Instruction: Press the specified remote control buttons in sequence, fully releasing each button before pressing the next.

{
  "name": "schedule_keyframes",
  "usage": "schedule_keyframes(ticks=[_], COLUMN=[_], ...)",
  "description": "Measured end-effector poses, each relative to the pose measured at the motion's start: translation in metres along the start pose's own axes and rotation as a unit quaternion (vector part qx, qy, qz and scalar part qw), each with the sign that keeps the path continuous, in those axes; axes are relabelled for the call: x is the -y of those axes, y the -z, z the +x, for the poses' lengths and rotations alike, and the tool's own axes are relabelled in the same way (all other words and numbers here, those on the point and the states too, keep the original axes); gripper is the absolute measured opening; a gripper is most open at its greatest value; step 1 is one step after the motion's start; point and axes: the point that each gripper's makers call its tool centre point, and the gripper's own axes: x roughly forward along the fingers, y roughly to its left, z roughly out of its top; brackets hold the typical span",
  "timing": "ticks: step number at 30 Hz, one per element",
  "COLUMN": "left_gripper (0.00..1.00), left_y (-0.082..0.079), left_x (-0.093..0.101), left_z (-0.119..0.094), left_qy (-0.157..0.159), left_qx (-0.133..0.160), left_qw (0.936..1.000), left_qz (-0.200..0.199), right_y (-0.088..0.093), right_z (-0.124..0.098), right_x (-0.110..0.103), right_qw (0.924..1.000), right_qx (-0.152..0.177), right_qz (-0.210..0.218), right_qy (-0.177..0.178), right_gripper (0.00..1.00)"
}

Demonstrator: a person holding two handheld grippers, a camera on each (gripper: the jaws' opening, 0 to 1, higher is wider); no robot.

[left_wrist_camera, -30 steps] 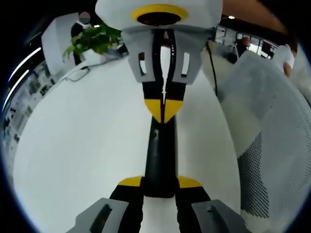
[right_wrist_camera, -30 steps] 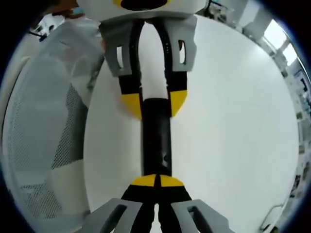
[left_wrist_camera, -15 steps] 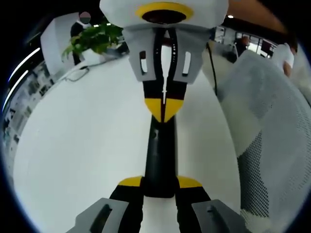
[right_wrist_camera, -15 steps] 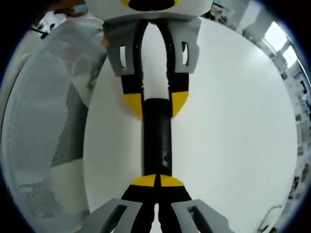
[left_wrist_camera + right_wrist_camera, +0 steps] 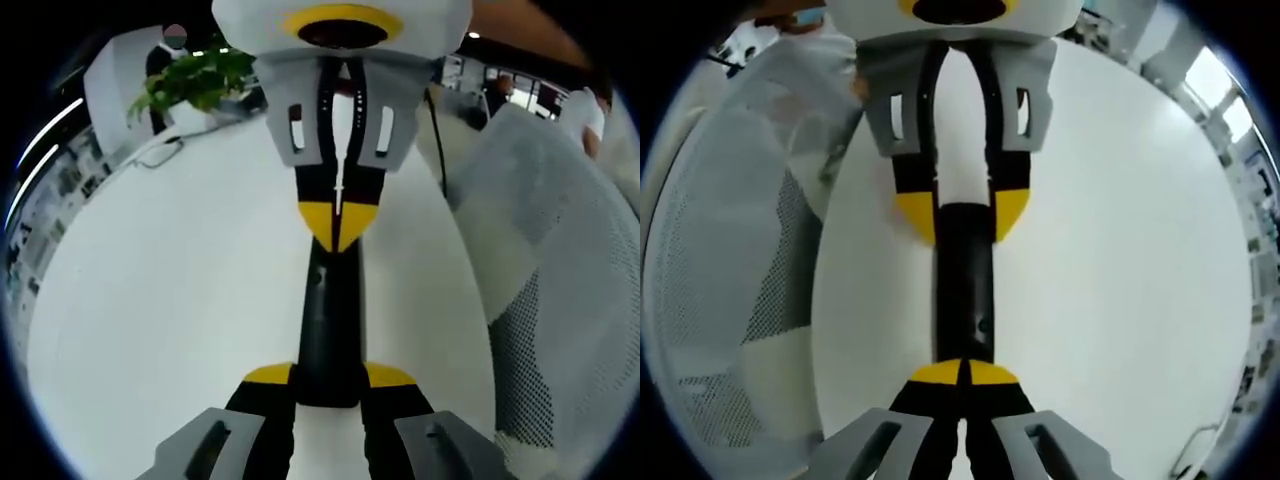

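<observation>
Remote (image 5: 328,330) lies flat on the white table (image 5: 180,300), well in from its edges, a slim black bar stretched between our two grippers. We read this as a brace-and-press arrangement. The left gripper (image 5: 328,382) has its yellow-tipped jaws set wide enough to take the remote's near end between them, one tip on each side; we judge that it steadies the body so it cannot slide or twist under a press, though we cannot tell how firmly it pinches. In the right gripper view the same hold shows from the far side, the tips flanking the other gripper's end of the bar.

The right gripper (image 5: 966,373) has its jaws brought together into a single point, holding nothing. That point sits on or just over the remote's end nearest it (image 5: 965,290); closed jaws make a narrow finger suited to one button. Whether it is pressing down or resting clear we cannot tell, and the buttons themselves are too small to make out apart from a small mark on the remote's face.

Counting: one remote, two grippers, one table. Beside the table stands one mesh-backed chair (image 5: 540,260), and at the far edge one green plant (image 5: 195,80).
</observation>
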Motion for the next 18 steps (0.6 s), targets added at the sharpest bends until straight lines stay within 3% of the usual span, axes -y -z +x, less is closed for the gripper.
schedule_keyframes(ticks=[18], left_gripper=[0.24], left_y=[0.001], left_x=[0.000], left_z=[-0.001], left_qy=[-0.003], left_qx=[0.001], left_qw=[1.0000], left_qz=[-0.002], right_y=[-0.002], right_z=[-0.016], right_x=[0.008], right_qw=[0.9999], right_qx=[0.007], right_qz=[0.000], right_qy=[0.014], right_gripper=[0.00])
